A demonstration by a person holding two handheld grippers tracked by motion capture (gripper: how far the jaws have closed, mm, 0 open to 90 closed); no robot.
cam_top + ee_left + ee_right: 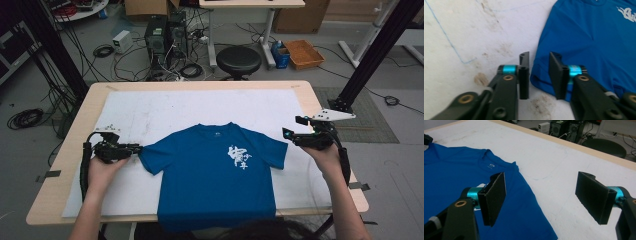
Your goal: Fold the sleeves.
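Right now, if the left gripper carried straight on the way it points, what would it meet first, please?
Most likely the sleeve edge of the blue T-shirt: the left gripper already has that hem between its jaws, though whether the pads touch it is unclear.

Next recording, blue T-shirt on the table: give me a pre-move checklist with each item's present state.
1. T-shirt lies flat, print side up: ok.
2. Left gripper at the sleeve hem, hem between the jaws: ok.
3. Left jaws pressing on the cloth: cannot tell; a gap shows.
4. Right gripper open wide: ok.
5. Right gripper gripping the other sleeve: not ok; it hovers above.
6. Shirt bottom fully on the table: not ok; it overhangs the near edge.
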